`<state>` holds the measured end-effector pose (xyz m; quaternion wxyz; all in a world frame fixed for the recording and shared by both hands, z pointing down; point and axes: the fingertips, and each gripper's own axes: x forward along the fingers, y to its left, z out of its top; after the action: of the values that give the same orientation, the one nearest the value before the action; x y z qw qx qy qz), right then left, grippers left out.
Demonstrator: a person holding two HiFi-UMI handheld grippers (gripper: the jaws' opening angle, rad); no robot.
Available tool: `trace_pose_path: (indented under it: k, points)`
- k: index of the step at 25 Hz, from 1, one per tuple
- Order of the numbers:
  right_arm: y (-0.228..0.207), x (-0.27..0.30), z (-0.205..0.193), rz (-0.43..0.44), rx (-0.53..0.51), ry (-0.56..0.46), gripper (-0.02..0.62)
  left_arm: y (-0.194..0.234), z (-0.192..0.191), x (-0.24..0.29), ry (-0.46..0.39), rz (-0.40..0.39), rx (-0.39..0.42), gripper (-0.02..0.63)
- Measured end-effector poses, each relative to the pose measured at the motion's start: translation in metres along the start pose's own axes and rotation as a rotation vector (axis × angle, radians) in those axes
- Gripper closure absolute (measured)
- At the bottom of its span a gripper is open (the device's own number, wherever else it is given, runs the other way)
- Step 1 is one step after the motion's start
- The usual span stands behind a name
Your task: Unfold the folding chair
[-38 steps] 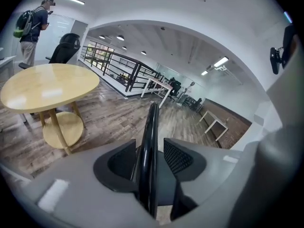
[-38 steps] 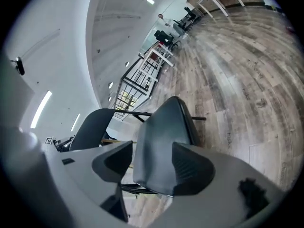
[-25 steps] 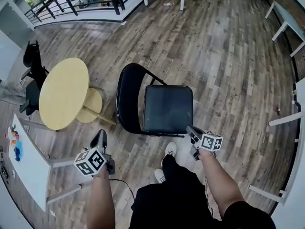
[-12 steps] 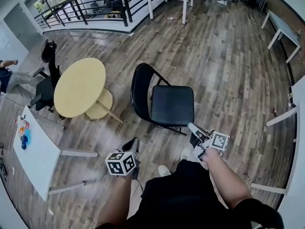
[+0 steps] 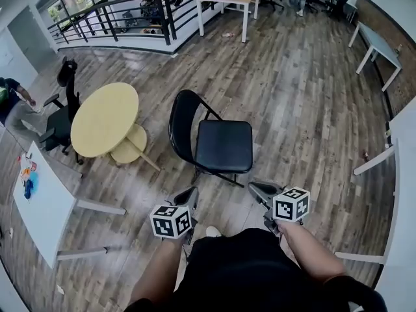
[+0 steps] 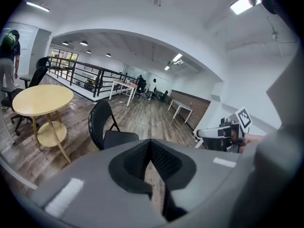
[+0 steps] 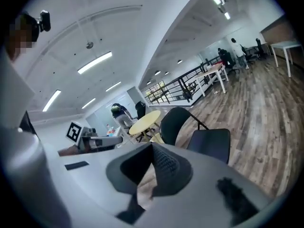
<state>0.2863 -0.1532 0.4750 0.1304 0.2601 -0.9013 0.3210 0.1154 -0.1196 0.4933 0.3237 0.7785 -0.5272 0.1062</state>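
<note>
Chair: folding chair [image 5: 218,145] stands on the wood floor [image 5: 305,96] just ahead of me. Seat is down flat, backrest is up on the head view's left side, and the legs are spread.
Why so: seat and back are locked out at an angle and it stands by itself, so I judge the unfolding done.
Left gripper: left gripper [image 5: 188,197] is held low in front of my body, well apart from the chair. Its fingers are clenched together with nothing between them.
Right gripper: right gripper [image 5: 257,188] is level with the left one and near the seat's front edge, not touching it. Its fingers are also clenched on nothing.
Why held so: both point at the chair from a short way off with no grip on frame or seat, so I'm clear of it rather than working it.
Neighbours: round table [image 5: 104,119] is just beside the backrest. A dark office chair [image 5: 62,109] sits past it, and a person [image 5: 16,106] is at the far left edge.
Containers: none in play that I can see. Seat carries nothing, and the table's lower shelf [image 5: 127,149] looks bare.
Counter: white counter [image 5: 45,207] on my left holds a few coloured bits [image 5: 27,177], too small to name.
</note>
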Motion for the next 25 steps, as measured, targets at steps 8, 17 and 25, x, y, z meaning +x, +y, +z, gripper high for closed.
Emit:
trace_pose_path:
  k: [8,17,25]
  points:
    - [0.014,-0.057,-0.025,0.012,-0.157,0.019,0.591,-0.068,-0.023,0.001,-0.002,-0.007,0.016,0.598]
    - [0.003,-0.084,-0.044,-0.009,-0.106,-0.007,0.591,-0.088,-0.051,-0.022,0.020,0.044,0.022,0.598]
    - [0.025,-0.064,-0.047,-0.073,-0.100,-0.015,0.591,-0.062,-0.022,-0.039,0.011,0.001,0.070,0.598]
